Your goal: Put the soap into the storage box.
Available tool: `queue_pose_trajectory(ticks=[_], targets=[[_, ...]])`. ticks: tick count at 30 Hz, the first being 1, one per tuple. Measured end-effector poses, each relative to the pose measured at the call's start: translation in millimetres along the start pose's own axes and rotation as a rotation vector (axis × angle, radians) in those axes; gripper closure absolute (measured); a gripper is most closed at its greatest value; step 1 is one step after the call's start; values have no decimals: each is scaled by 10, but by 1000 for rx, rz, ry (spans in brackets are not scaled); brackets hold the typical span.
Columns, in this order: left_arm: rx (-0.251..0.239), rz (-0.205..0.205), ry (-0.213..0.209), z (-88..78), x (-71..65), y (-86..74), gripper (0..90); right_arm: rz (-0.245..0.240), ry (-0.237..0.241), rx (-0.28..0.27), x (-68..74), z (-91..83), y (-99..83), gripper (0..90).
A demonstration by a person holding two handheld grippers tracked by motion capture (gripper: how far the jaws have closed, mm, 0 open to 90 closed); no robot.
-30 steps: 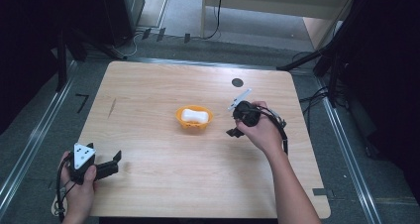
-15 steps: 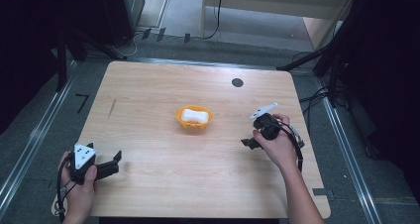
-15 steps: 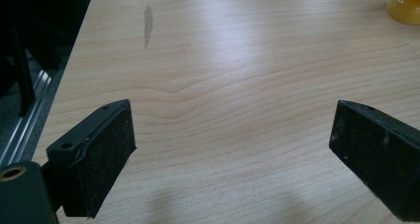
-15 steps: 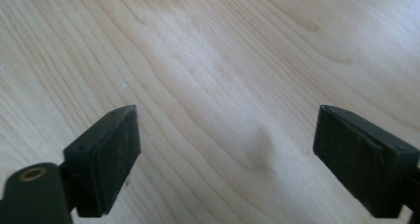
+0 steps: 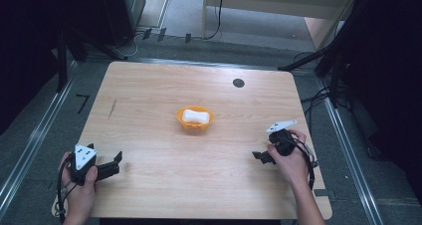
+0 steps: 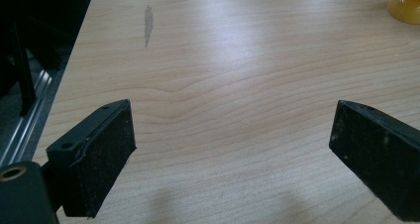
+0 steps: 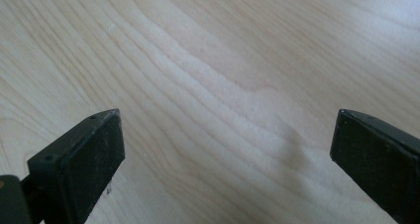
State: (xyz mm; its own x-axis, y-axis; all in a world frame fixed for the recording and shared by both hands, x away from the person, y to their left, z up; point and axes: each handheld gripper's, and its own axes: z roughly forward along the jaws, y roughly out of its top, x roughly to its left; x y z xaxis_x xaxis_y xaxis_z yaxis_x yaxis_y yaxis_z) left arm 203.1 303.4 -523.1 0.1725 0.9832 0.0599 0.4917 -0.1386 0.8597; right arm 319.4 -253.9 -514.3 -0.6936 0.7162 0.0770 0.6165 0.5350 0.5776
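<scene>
Resting both claws wide apart, holding nothing.
Guessing white lump [image 5: 195, 116] in orange bowl [image 5: 208, 124] is soft & light; pinching mid w/ right gripper [image 5: 262, 156], left gripper [image 5: 117, 164].

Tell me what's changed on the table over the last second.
The right gripper drew back from beside the orange bowl toward the table's near right edge, jaws open and empty. The left gripper, the bowl and the white thing in it stayed put.
</scene>
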Motion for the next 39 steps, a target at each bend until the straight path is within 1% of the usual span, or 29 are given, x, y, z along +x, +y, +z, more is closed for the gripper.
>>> queue_pose_trajectory(ticks=[1,2,4,5,7,10,11,12,16,17,18,20,21,22,24,25,26,28,29,30,31,32,33,35,36,37,39], targets=[[2,2,1,-1,0,1,41,0,-3,-7,-9,-6,-37,7],[2,3,1,-1,0,1,41,18,-2,-12,-9,-15,-74,7],[2,2,2,-1,-2,0,41,25,2,-30,-22,-29,-142,7],[2,2,2,-1,-2,0,41,25,2,-30,-22,-29,-142,7],[4,3,2,-2,-2,0,41,35,-8,-48,-27,-55,-244,7],[3,0,2,-2,-2,0,41,49,-20,-56,-29,-86,-313,8],[2,0,2,-3,-2,0,41,44,-27,-68,-42,-102,-339,7],[2,-1,2,-3,-1,-1,41,59,-32,-76,-41,-121,-364,7],[0,-2,1,-4,0,-1,41,74,-42,-97,-76,-198,-485,7],[0,-2,1,-4,0,-1,41,74,-42,-97,-76,-198,-485,7],[0,-1,1,-4,-1,-2,41,89,-50,-106,-99,-228,-574,7],[-1,-3,0,-4,-1,-2,41,99,-60,-108,-111,-245,-646,7],[-1,-3,0,-4,-1,-2,41,99,-60,-108,-111,-245,-646,7],[-1,-3,0,-5,0,-2,41,108,-73,-113,-119,-268,-740,7],[-1,-3,0,-4,0,-2,41,111,-76,-115,-119,-274,-770,7],[0,-2,-1,-4,1,-1,41,115,-82,-117,-119,-280,-809,7],[0,-2,-1,-4,0,-2,41,117,-98,-125,-122,-296,-897,7],[-1,-4,0,-4,0,-2,41,124,-104,-133,-127,-311,-968,7],[-1,-4,0,-4,0,-2,41,124,-104,-133,-127,-311,-968,7],[-1,-5,0,-4,1,-1,41,147,-101,-156,-141,-338,-1048,0],[-1,-5,0,-4,1,-1,41,147,-101,-156,-141,-338,-1048,0],[0,-3,0,-3,1,-1,41,157,-105,-163,-145,-356,-1081,0],[2,-1,-1,-3,1,-1,41,172,-108,-185,-150,-400,-1145,0],[2,-2,-1,-4,1,-1,41,186,-101,-205,-150,-431,-1194,0],[2,-2,-1,-4,1,-1,41,186,-101,-205,-150,-431,-1194,0],[1,-3,-1,-4,2,-1,41,201,-78,-225,-156,-454,-1258,0],[0,-4,-1,-3,1,-1,41,206,-80,-224,-156,-459,-1278,0]])
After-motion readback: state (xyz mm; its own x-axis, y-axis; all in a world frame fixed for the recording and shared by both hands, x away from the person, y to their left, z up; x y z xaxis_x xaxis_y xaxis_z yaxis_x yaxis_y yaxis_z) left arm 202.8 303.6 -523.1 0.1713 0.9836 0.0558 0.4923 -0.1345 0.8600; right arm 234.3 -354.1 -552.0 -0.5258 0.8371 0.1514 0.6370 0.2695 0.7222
